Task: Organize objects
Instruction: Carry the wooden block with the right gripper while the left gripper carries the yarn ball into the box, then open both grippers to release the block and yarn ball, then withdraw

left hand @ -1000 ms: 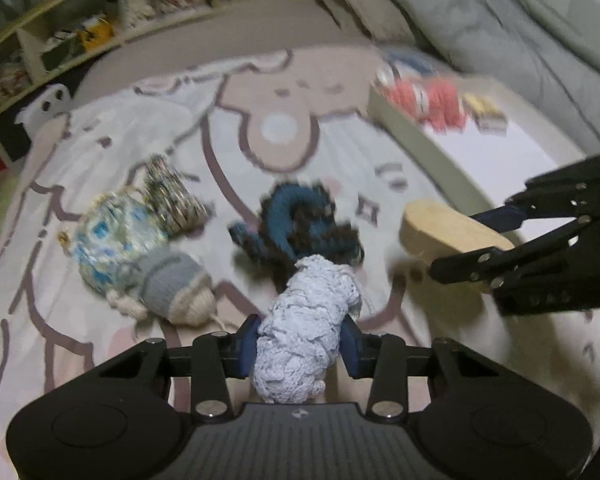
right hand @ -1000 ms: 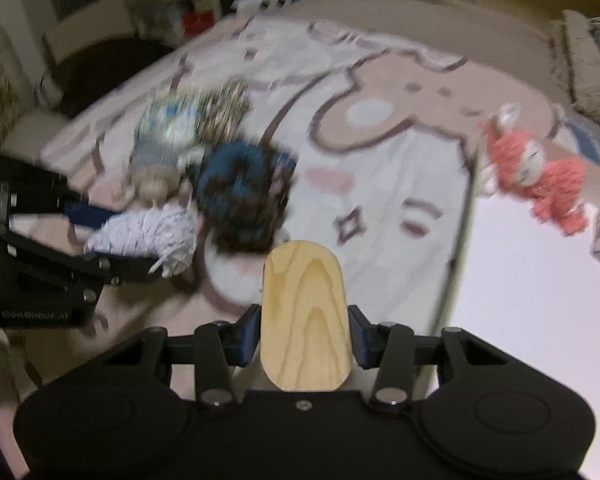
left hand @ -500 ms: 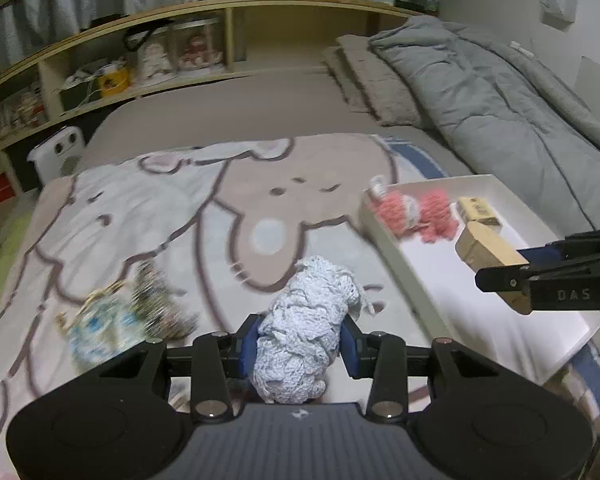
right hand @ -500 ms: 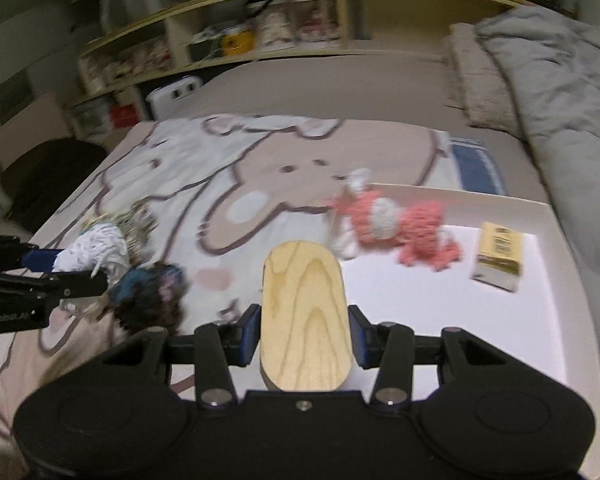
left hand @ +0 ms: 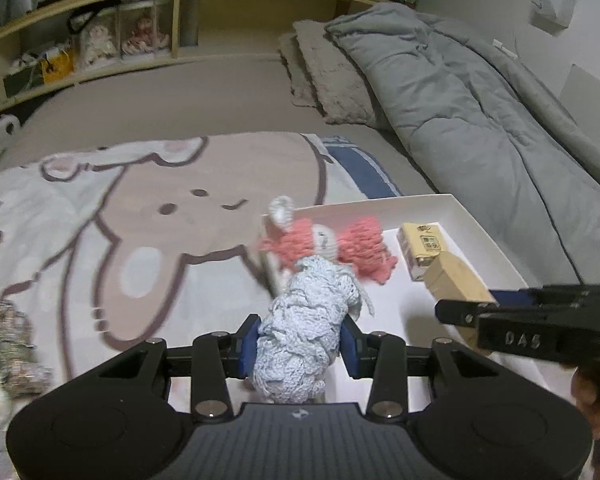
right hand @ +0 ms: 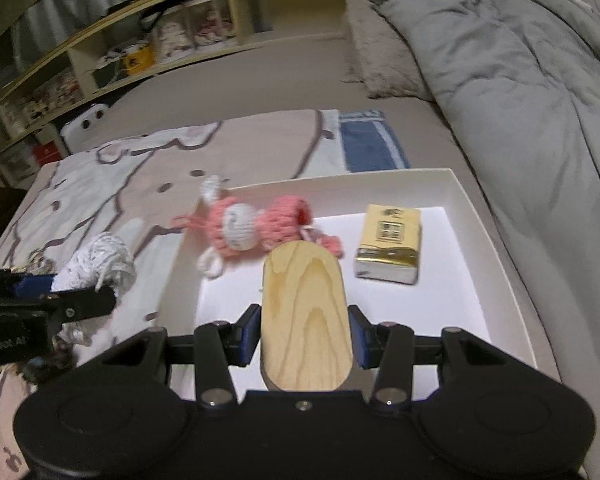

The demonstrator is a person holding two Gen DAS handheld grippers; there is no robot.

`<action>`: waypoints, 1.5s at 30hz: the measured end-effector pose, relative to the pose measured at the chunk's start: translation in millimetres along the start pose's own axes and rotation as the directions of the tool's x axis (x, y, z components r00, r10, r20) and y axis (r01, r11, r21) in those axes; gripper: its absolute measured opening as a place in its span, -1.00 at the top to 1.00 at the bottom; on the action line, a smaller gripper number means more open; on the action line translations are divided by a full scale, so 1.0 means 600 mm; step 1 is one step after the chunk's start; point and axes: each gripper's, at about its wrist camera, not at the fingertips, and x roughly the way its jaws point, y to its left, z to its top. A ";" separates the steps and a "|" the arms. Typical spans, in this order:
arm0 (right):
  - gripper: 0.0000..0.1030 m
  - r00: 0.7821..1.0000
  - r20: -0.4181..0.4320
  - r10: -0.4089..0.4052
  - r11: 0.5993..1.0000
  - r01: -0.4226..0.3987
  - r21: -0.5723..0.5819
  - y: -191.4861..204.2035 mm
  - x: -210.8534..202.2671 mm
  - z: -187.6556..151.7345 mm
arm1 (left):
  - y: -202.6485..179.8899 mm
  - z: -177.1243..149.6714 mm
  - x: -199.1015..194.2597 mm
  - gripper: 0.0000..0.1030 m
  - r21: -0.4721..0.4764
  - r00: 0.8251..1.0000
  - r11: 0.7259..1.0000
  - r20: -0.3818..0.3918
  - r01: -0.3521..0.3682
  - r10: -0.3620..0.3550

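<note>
Since a second ago I've swung both hands off the blanket pile: left gripper [left hand: 300, 344] still clamped on the white crochet bundle [left hand: 304, 320] at the white tray [right hand: 456, 188] edge, right gripper [right hand: 304, 336] still clamping the wooden block [right hand: 304, 316] over the tray by the pink knitted doll [right hand: 252, 228].

Both tools are matte black plastic. The left gripper [left hand: 299, 346] has blue pads [left hand: 249, 345] on its fingers, silver screws at the linkage pivots, round discs at five and seven o'clock on its ribbed base, and a small logo. The right gripper [right hand: 304, 338] is built the same; seen side-on it bears raised letters "DAS" [left hand: 522, 340].
</note>
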 end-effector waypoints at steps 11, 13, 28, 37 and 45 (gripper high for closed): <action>0.10 1.000 -0.024 -0.002 0.999 0.003 0.046 -0.033 0.054 0.006 | -0.031 0.011 0.097 0.17 -0.129 0.998 0.992 -0.061 0.015 -0.023; 0.10 1.000 -0.024 0.006 0.998 -0.005 0.058 -0.036 0.062 0.007 | -0.030 0.011 0.107 0.15 -0.137 0.997 0.991 -0.068 0.014 -0.024; -0.13 1.000 -0.025 -0.009 0.994 0.011 0.111 -0.055 0.052 0.009 | -0.034 0.015 0.102 -0.18 -0.122 0.998 0.993 -0.070 -0.005 -0.004; -0.13 0.999 -0.022 -0.030 0.995 0.032 0.099 -0.059 0.025 0.002 | -0.036 0.016 0.073 -0.18 -0.102 0.997 0.994 -0.068 -0.026 0.019; -0.13 0.998 -0.008 -0.054 0.996 0.055 0.073 -0.052 -0.016 -0.013 | -0.042 0.003 0.032 -0.18 -0.089 0.997 0.995 -0.073 -0.047 0.041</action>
